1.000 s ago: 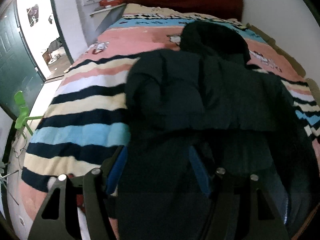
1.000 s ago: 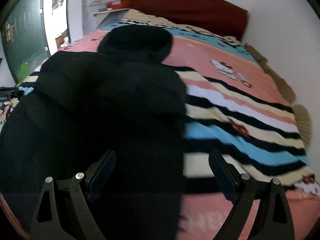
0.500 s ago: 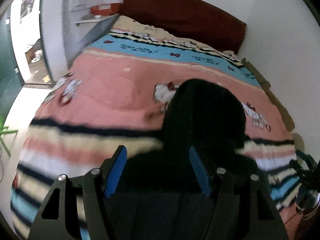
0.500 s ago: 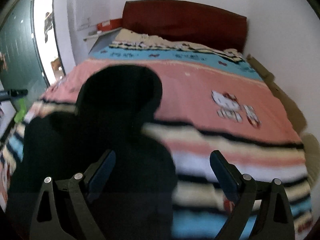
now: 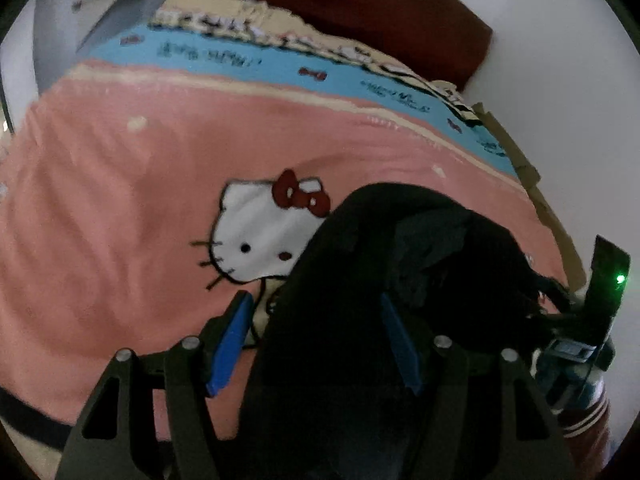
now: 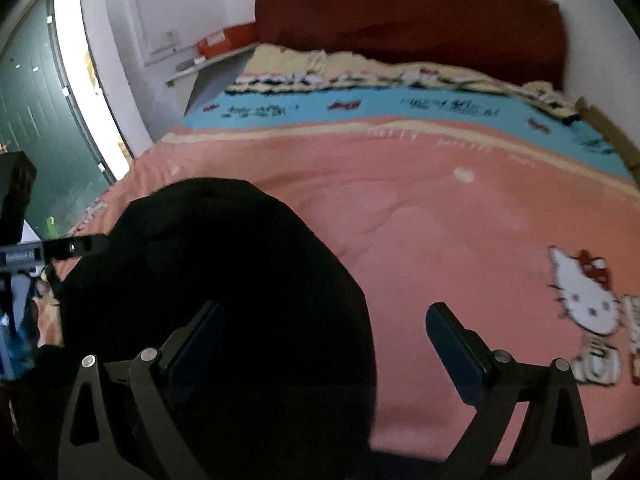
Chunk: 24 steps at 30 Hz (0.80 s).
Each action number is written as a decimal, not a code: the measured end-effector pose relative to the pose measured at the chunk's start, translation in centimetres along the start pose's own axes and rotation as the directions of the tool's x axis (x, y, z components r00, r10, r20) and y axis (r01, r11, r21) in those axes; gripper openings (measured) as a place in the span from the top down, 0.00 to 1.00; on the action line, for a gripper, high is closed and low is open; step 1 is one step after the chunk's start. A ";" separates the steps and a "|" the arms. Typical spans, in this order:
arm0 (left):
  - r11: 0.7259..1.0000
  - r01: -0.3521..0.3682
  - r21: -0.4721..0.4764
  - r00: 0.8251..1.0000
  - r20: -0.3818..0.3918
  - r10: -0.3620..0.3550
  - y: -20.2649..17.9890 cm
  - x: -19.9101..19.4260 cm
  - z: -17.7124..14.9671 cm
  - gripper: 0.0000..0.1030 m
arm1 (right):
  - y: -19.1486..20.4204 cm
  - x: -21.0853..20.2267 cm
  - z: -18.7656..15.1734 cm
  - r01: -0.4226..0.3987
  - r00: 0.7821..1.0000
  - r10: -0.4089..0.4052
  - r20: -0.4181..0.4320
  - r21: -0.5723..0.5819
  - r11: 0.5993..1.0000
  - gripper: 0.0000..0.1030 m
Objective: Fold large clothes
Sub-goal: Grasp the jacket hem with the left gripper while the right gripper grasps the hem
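The jacket (image 5: 360, 320), black and padded, lies on the pink part of the bedspread (image 5: 120, 220), and only its hood end shows. In the left wrist view it fills the lower middle and lower right of the frame, its rounded edge covering part of the white cat print (image 5: 256, 240). The left gripper (image 5: 316, 344) hangs above it with its 2 blue pads apart; the dark cloth lies between and under them, but whether they press it cannot be told. At the right edge of that view the other tool shows with a green light (image 5: 620, 279). In the right wrist view the jacket (image 6: 224, 288) fills the lower left, well below the red headboard (image 6: 400, 24) at the top. The right gripper (image 6: 320, 344) stands released, its jaws having just widened: the left pad (image 6: 196, 344) is over the cloth, the right pad (image 6: 452, 344) over bare pink bedspread (image 6: 440, 220).
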<state>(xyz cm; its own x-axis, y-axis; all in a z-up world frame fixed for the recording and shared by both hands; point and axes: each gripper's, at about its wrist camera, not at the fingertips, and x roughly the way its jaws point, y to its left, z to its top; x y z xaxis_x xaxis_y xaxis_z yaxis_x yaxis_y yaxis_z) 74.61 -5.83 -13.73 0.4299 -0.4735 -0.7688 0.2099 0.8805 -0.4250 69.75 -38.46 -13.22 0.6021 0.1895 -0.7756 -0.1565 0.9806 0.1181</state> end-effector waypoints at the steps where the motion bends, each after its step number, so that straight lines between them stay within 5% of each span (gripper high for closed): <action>1: 0.999 0.032 -0.020 0.999 -0.013 -0.032 0.4 0.7 -0.2 0.38 | 0.0 1.0 0.2 -0.006 1.000 0.006 -0.007 0.005 1.000 0.04; 4: 0.997 0.058 -0.053 0.997 -0.043 -0.060 1.1 2.5 -0.7 0.38 | 0.1 4.0 0.3 -0.023 0.998 0.025 -0.060 0.027 0.999 0.05; 6: 0.997 0.055 -0.048 0.997 -0.048 -0.057 1.0 2.8 -1.2 0.39 | 0.3 5.1 0.1 -0.050 0.994 0.053 -0.091 0.037 0.998 0.35; 7: 0.998 0.044 -0.036 0.998 -0.045 -0.046 0.8 2.7 -1.4 0.44 | 0.3 5.1 0.0 -0.050 0.994 0.054 -0.097 0.037 0.998 0.60; 9: 0.999 0.029 -0.014 0.999 -0.040 -0.029 0.2 2.1 -1.8 0.64 | 0.9 4.8 -0.3 -0.036 0.995 0.038 -0.094 0.024 0.999 0.82; 13: 1.000 -0.015 0.028 1.000 -0.007 0.015 -1.3 0.0 -3.2 0.83 | 2.8 2.1 -0.5 -0.035 0.997 0.032 -0.065 -0.038 0.999 0.87; 20: 0.989 -0.019 0.146 0.995 0.098 0.005 -6.1 -11.3 -9.0 0.88 | 6.6 -9.3 -3.6 -0.069 0.995 0.081 0.062 -0.174 0.982 0.88; 24: 0.982 -0.016 0.189 0.988 0.155 -0.014 -8.1 -18.6 -14.5 0.90 | 7.9 -17.8 -8.3 -0.122 0.978 0.151 0.144 -0.192 0.974 0.88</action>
<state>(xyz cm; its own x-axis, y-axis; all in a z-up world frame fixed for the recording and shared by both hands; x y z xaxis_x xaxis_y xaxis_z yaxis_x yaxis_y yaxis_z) 52.14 -4.49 -2.90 0.5575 -0.4766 -0.6798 0.3649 0.8762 -0.3149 51.28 -34.50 -3.58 0.6776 0.3408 -0.6517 -0.3763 0.9220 0.0910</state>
